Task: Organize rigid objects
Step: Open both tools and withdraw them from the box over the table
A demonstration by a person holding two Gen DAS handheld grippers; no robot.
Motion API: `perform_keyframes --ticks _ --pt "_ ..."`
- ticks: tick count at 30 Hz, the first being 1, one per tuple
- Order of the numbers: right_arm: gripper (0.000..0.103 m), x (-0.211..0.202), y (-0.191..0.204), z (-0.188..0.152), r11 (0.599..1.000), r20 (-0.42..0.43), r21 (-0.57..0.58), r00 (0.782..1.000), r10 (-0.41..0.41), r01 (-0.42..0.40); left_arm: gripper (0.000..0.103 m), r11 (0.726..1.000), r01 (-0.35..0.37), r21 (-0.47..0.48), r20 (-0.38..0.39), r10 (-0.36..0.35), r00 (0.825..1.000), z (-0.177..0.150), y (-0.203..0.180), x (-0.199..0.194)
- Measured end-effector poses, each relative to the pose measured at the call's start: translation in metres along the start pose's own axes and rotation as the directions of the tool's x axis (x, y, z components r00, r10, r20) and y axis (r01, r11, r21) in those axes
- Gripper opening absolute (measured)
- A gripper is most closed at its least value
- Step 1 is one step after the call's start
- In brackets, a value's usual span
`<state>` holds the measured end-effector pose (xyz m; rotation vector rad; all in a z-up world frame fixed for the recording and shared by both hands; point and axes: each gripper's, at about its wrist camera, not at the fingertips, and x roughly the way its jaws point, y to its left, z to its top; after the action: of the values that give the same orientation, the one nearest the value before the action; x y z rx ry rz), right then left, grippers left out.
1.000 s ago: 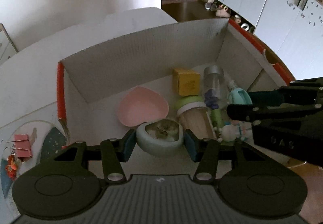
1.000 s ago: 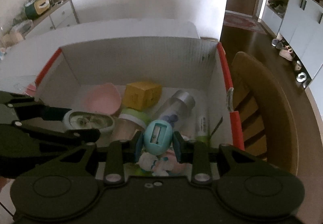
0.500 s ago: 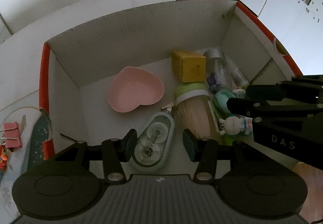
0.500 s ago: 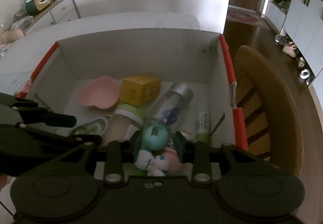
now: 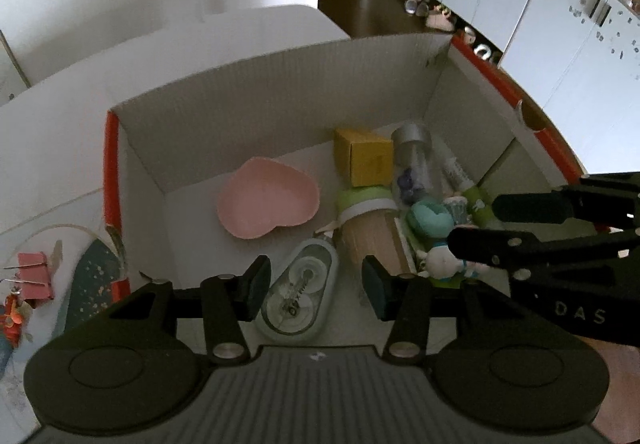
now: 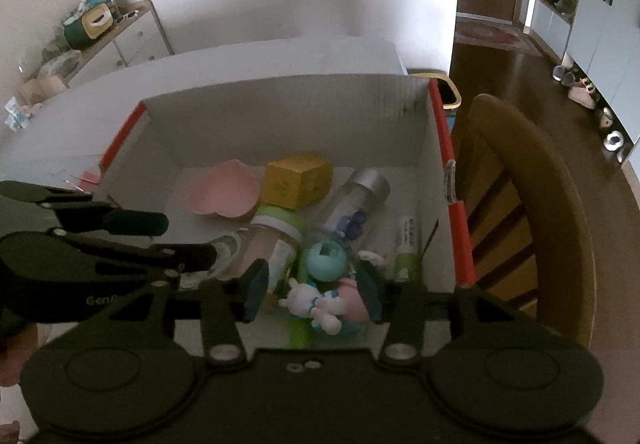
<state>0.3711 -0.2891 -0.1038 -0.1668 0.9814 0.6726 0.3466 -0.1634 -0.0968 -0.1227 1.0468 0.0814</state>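
1. Box (image 5: 280, 100): white corrugated walls with red rims, now holding all the gathered rigid items.
2. Left gripper (image 5: 314, 284): jaws apart and empty; the correction tape (image 5: 298, 292), clamped a second ago, now lies flat on the box floor beneath them.
3. Right gripper (image 6: 312, 294): jaws likewise apart; the teal sharpener (image 6: 326, 258), held a second ago, now rests among the figurines (image 6: 320, 304).
4. Neighbours: pink heart dish (image 5: 268, 198), yellow box (image 5: 366, 160), and clear bottle (image 5: 412, 168).
5. Reading: both deposits appear complete; binder clips (image 5: 34, 274) outside the box probably remain.
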Motion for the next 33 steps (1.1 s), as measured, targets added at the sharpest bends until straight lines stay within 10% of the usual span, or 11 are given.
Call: perform_keyframes --ticks 33 --pt "0.082 -0.071 0.082 0.000 0.997 0.188 -0.048 0.980 0.070 -0.062 0.068 0.998 0.053 -0.024 0.249 -0.046 0.968 -0.037 0.058 -0.108"
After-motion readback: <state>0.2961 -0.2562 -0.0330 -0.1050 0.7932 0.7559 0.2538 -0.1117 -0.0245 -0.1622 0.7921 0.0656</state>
